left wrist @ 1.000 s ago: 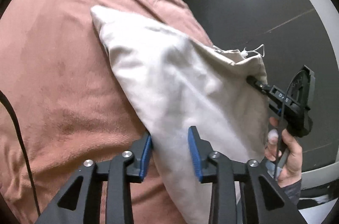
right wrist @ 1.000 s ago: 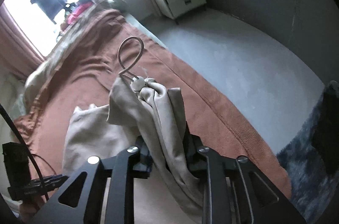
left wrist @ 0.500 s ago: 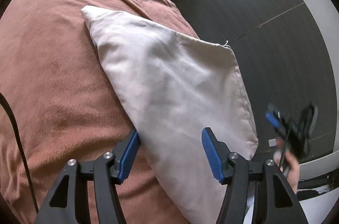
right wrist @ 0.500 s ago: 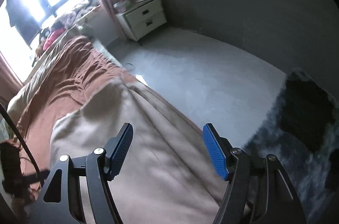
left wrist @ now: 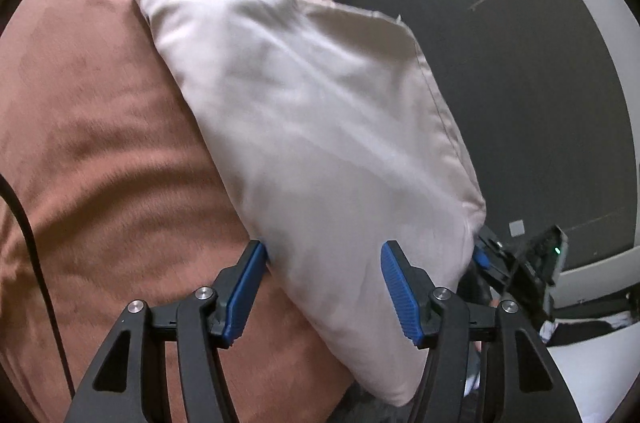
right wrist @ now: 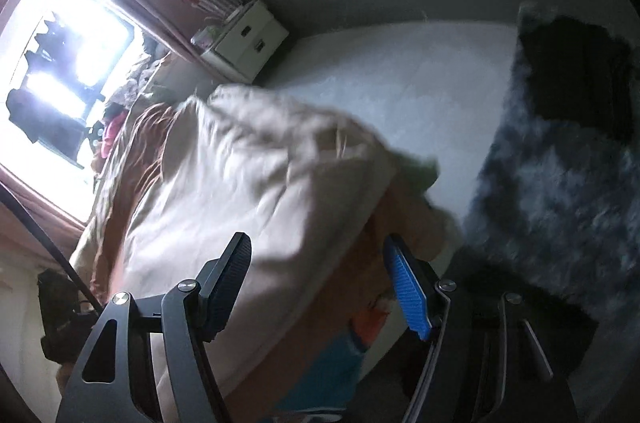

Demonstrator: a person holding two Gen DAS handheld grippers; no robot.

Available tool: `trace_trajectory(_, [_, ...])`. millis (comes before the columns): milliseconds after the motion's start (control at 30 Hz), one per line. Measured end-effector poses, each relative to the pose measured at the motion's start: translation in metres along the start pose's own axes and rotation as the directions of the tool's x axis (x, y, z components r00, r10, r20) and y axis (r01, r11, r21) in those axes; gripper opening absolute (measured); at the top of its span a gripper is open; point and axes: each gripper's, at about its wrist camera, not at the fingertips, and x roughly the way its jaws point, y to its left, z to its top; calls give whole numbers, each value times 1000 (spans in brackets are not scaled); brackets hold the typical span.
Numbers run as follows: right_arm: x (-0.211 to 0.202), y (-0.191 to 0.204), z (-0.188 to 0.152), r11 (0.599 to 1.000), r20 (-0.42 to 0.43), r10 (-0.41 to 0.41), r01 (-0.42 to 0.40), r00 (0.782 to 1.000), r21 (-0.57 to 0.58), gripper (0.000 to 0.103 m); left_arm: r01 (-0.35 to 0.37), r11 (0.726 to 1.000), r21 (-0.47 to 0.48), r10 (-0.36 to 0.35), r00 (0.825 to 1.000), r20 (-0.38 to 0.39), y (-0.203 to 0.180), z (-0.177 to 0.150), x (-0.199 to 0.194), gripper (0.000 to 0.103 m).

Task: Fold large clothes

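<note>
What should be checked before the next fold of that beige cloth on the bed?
1. Left gripper open: ok.
2. Right gripper open: ok.
3. Beige cloth released, neither gripper closed on it: ok.
4. Cloth lying flat on the brown bedspread: ok in the left wrist view, rumpled in the right wrist view.
5. Cloth fully on the bed: not ok, one corner overhangs the edge.
6. Edges aligned: cannot tell, picture blurred.

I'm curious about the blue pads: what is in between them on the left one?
In the left wrist view, the open left hand-held gripper has the beige folded cloth lying between its pads, on the brown blanket.
</note>
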Motion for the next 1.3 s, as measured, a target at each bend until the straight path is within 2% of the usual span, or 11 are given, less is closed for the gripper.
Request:
trace_trajectory(67, [12, -7, 0, 999, -10, 9, -8, 1000, 37, 64, 15, 1000, 0, -15, 999, -33, -1, -5, 7, 61])
trace_trajectory(100, [16, -8, 2, 999, -5, 10, -9, 1000, 38, 52, 17, 1000, 2, -17, 999, -42, -2, -6, 10, 60])
trace_trajectory(300, [19, -2, 21, 1000, 36, -1, 1, 999, -19, 22, 14, 1000, -4, -14, 998, -59, -6, -11, 20, 51])
trace_trajectory(400, [9, 9, 37, 996, 62, -31, 36, 998, -81, 14, 25, 999, -25, -27, 998, -63, -11, -12, 23, 49])
trace_trajectory(567, [3, 17, 71, 989, 80, -91, 99, 993, -106, 13, 24, 1000, -15, -25, 997, -76, -24, -11, 32, 49])
trace_trajectory(667, [11, 7, 79, 983, 32, -154, 156, 988, -99, 22, 22, 1000, -14, -23, 997, -74, -25, -17, 23, 49])
trace_trajectory(733, [4, 5, 82, 975, 27, -192, 194, 981, -109, 36, 28, 1000, -2, -28, 998, -64, -26, -20, 15, 49])
trace_trajectory(800, [-9, 4, 79, 967, 35, -213, 216, 976, -132, 68, 16, 1000, 26, -15, 999, -40, -29, -23, 1, 49])
trace_trajectory(867, [-20, 9, 67, 967, 38, -208, 211, 977, -142, 80, -2, 999, 47, 3, 1000, -6, -33, -27, -14, 52])
trace_trajectory(1133, [-49, 42, 22, 960, 66, -185, 195, 980, -201, 81, 10, 991, 132, -21, 996, 82, -55, -44, -67, 78])
trace_trajectory(1300, [-73, 55, 0, 962, 108, -156, 176, 982, -206, 103, -12, 984, 176, -18, 985, 170, -69, -66, -109, 97])
